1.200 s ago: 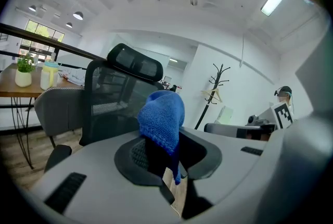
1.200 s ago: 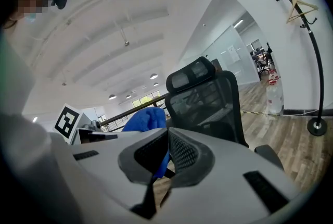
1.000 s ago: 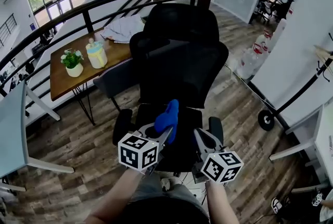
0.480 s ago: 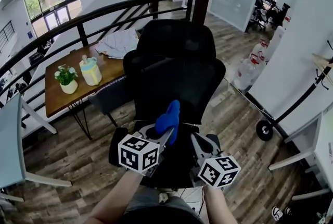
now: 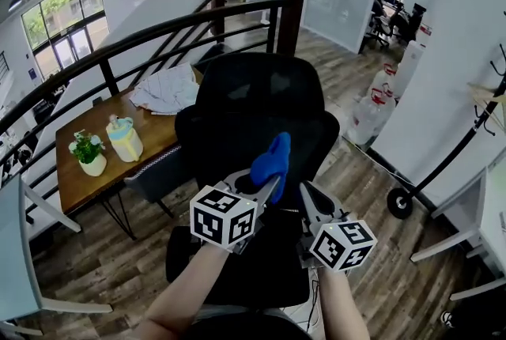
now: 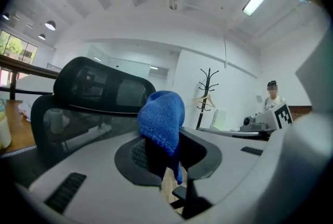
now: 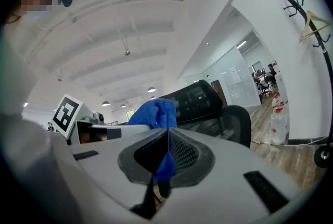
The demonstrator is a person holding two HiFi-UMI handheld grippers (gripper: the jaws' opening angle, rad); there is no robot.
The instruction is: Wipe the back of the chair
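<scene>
Head view: left tongs [image 5: 267,187] clamp the blue cloth [image 5: 273,159], right tongs [image 5: 307,192] are closed, empty. Best to press the cloth flat against the chair back [image 5: 237,105] and sweep evenly.

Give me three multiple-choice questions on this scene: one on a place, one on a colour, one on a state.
1. The potted plant stands: A) on the wooden table left of the chair; B) on the chair's seat; C) on the floor.
2. The cloth is: A) red; B) blue; C) white.
3. The left gripper is: A) open, empty; B) shut on the cloth; C) shut on an armrest.
Answers: A, the head view shows it on the table; B, blue in all views; B, the cloth sits pinched between its jaws.
</scene>
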